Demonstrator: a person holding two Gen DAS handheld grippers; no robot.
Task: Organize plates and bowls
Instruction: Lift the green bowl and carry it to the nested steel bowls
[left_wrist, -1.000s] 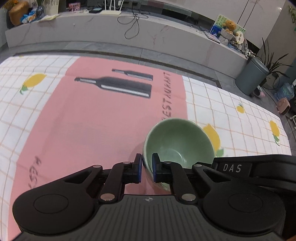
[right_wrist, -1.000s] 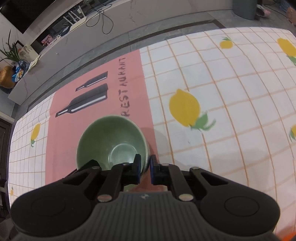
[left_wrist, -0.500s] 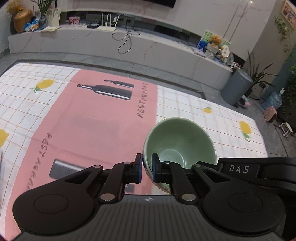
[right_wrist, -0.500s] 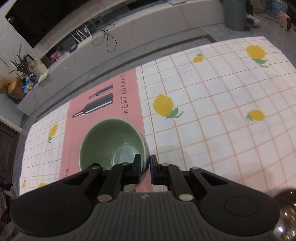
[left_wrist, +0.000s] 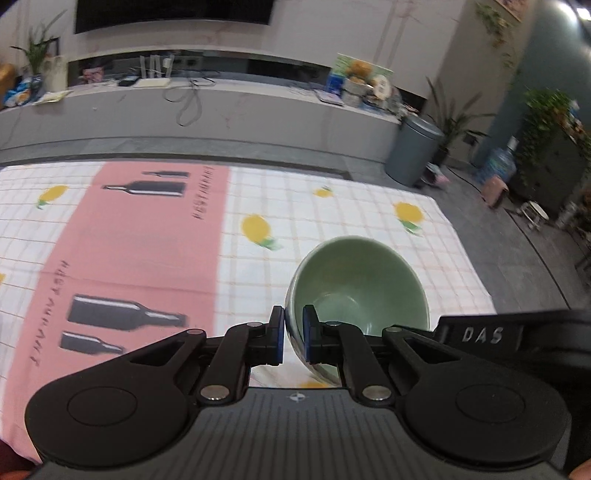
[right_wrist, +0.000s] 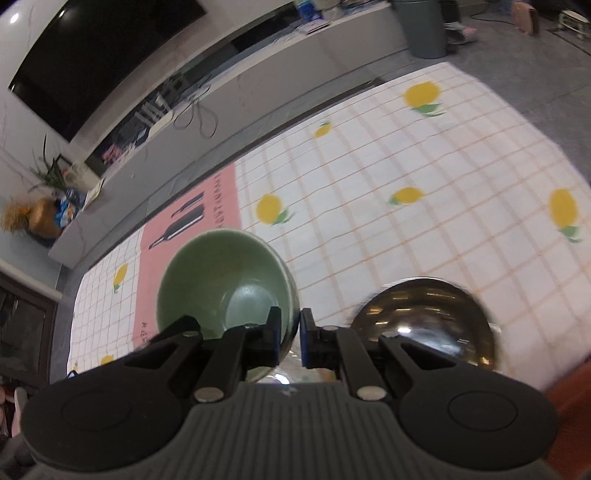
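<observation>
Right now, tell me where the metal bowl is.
The metal bowl shows only in the right wrist view, low and right of centre on the lemon-print tablecloth, just right of the green bowl gripped by the right gripper.

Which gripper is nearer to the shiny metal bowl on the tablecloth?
Right. The right gripper, clamped on the green bowl's rim, sits just left of the metal bowl. The left gripper grips the opposite rim; its view shows no metal bowl.

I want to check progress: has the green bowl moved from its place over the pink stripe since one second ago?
Yes. In the left wrist view the green bowl, gripped by both grippers, has moved right, off the pink stripe, and now hangs over the white checked part of the cloth.
</observation>
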